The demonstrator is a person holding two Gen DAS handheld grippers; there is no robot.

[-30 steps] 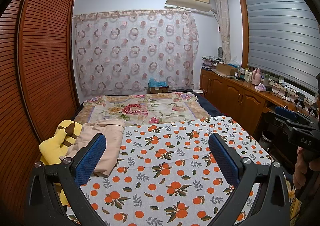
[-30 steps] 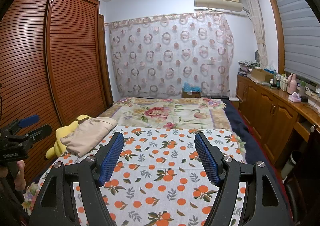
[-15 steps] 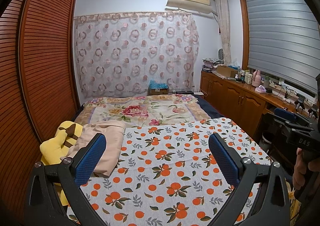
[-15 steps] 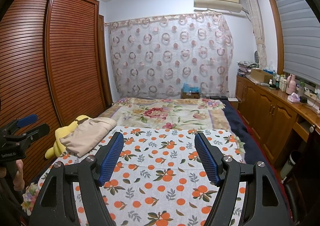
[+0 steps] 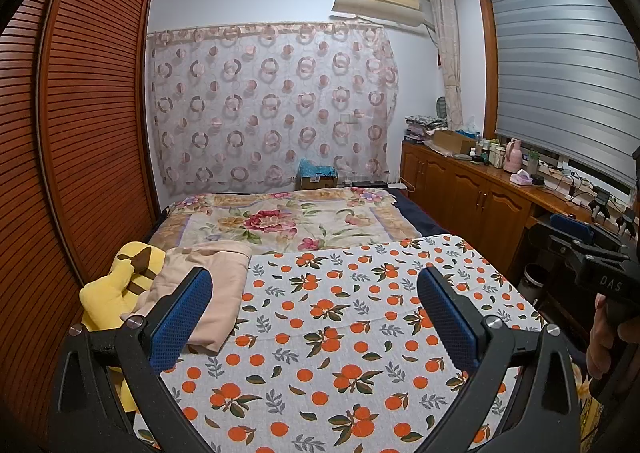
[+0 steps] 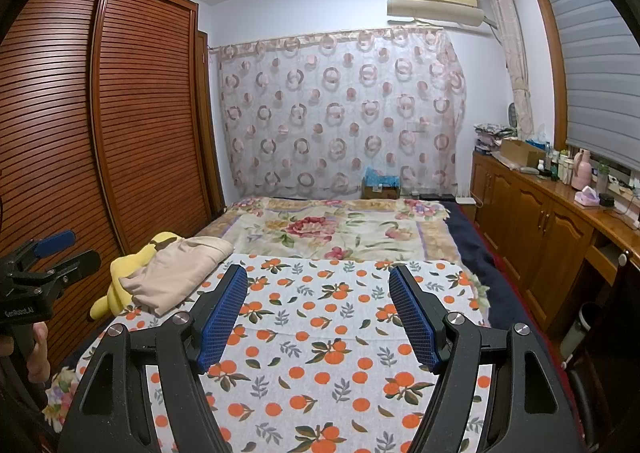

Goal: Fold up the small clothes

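Both grippers, left (image 5: 314,327) and right (image 6: 316,315), hover spread and empty above the orange-print cotton sheet (image 5: 340,333), presumably poised to fetch the beige folded garment (image 5: 208,293) at ten o'clock.

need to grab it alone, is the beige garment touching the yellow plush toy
Touching. In the right wrist view the beige garment lies draped over the yellow plush toy, covering part of it with no gap; the left wrist view agrees.
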